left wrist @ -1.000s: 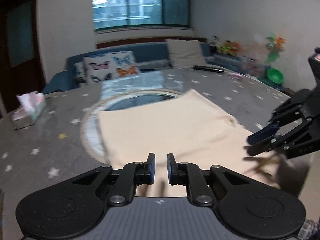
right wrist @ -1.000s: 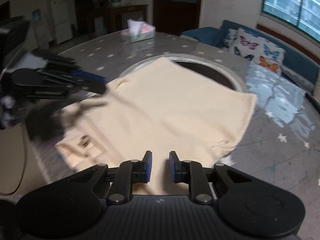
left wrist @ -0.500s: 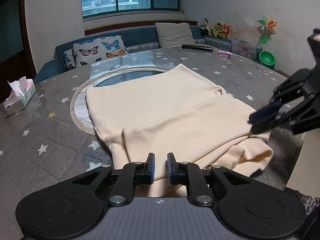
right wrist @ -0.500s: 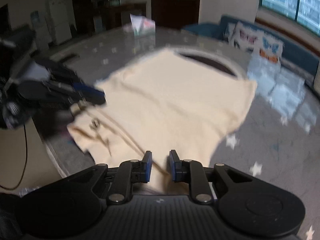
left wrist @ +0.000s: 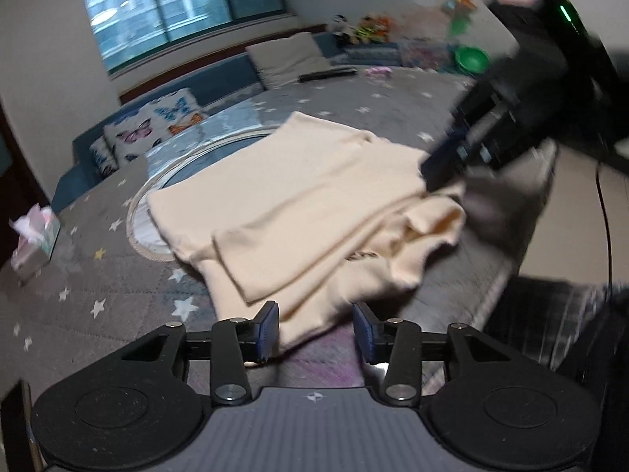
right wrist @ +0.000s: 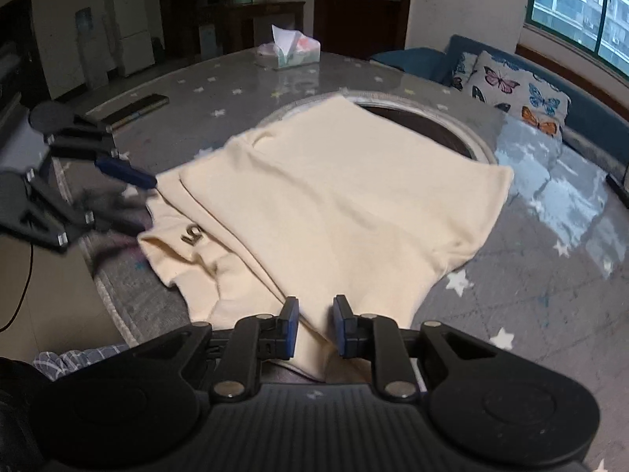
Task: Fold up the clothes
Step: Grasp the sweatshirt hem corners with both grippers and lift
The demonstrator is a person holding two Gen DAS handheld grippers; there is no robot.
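A cream garment (left wrist: 314,204) lies folded over on the grey star-patterned table (left wrist: 98,283), with a small dark print showing near its edge (right wrist: 192,236). My left gripper (left wrist: 316,332) is open, its jaws wide apart around the garment's near edge. My right gripper (right wrist: 315,324) has its jaws partly apart with the garment's near corner (right wrist: 314,338) between them. The right gripper also shows in the left wrist view (left wrist: 491,137), blurred, at the garment's right edge. The left gripper shows in the right wrist view (right wrist: 78,181) at the garment's left edge.
A tissue box (right wrist: 289,51) stands at the far side of the table. A round glass inset (right wrist: 432,126) lies under the garment's far part. A dark flat object (right wrist: 133,108) lies at the left. A blue sofa with butterfly pillows (right wrist: 515,86) is beyond the table.
Both grippers held the garment's edge shut and brought it over onto itself. Now the left jaws have opened wide and the right jaws have parted a little; the garment lies folded.
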